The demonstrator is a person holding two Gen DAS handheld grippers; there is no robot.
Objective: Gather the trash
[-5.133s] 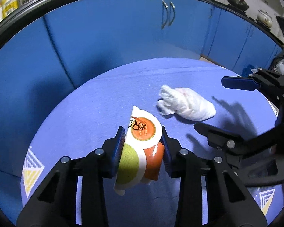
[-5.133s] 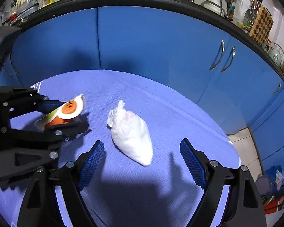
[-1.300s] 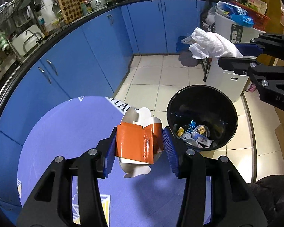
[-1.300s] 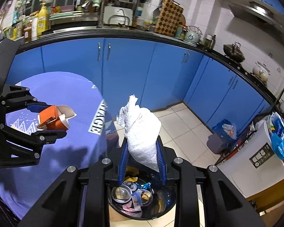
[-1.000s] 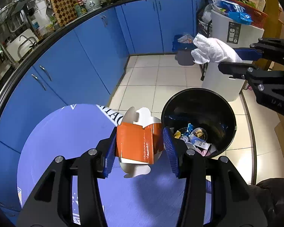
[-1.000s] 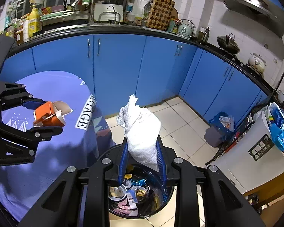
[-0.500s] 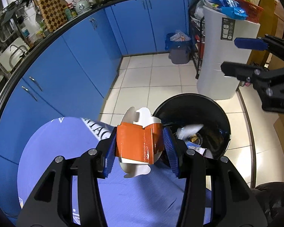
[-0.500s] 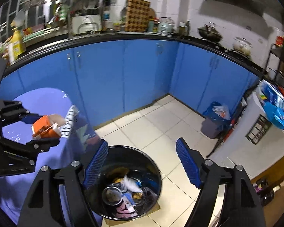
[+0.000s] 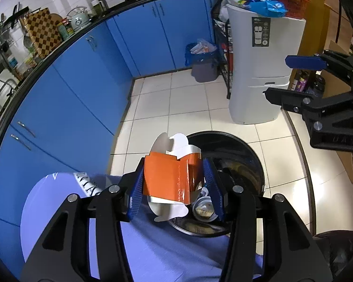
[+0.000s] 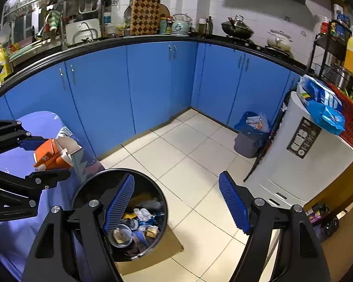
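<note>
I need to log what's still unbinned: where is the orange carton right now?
In the left wrist view the orange carton sits between the left gripper's blue pads, above the near rim of the black bin, by the blue tablecloth's edge.

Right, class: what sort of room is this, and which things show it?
A home kitchen, most likely: blue base cabinets under a dark counter, a sink with dish rack, and a lidded wok on the stove.

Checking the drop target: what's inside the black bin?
The black bin holds mixed trash: a round lid, crumpled white paper, wrappers. The right gripper's finger covers part of it; deeper layers are hidden.
</note>
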